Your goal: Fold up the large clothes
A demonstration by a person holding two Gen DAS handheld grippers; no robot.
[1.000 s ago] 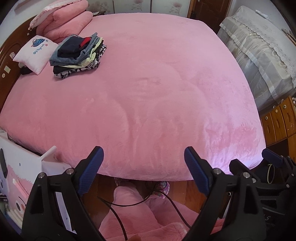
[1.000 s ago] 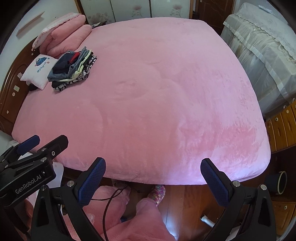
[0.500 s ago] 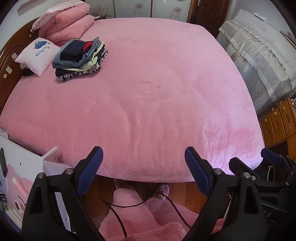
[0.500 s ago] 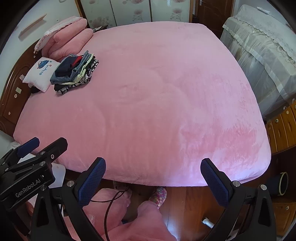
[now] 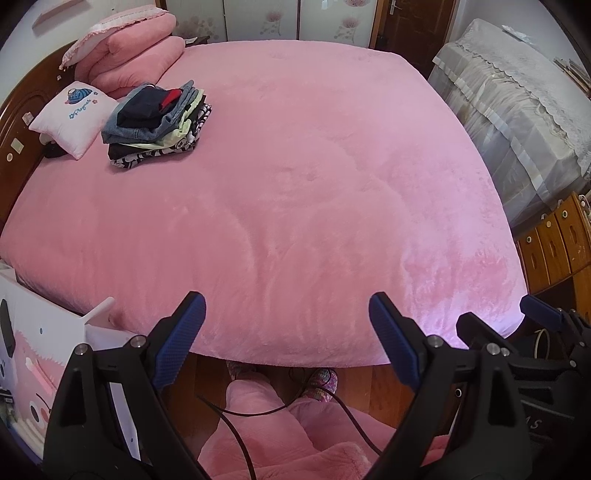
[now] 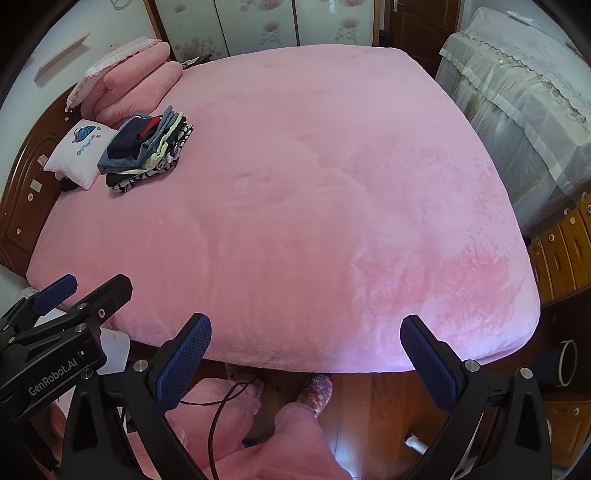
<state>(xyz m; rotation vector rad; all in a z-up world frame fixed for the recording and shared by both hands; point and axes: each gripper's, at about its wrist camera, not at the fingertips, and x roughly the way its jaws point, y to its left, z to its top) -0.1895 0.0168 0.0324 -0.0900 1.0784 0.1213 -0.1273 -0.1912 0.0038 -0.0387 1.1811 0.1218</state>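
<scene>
Both claws hang wide open and empty over the near edge of the bed (image 5: 295,184): the left claw (image 5: 286,330) and the right claw (image 6: 304,350) side by side, pointing steeply down. The only clothes in view are a folded stack of clothes (image 5: 155,122) far off by the white cushion (image 5: 72,114). No unfolded garment shows, so the step is likely fetching one; spread it flat mid-bed, well apart from the stack

This is looking like a bedroom in a home. A big bed (image 5: 295,206) with a pink plush cover is filling the room, pillows (image 5: 136,48) are lying against a wooden headboard (image 5: 16,122), and wardrobe doors (image 6: 258,26) with flower prints are standing behind.
</scene>
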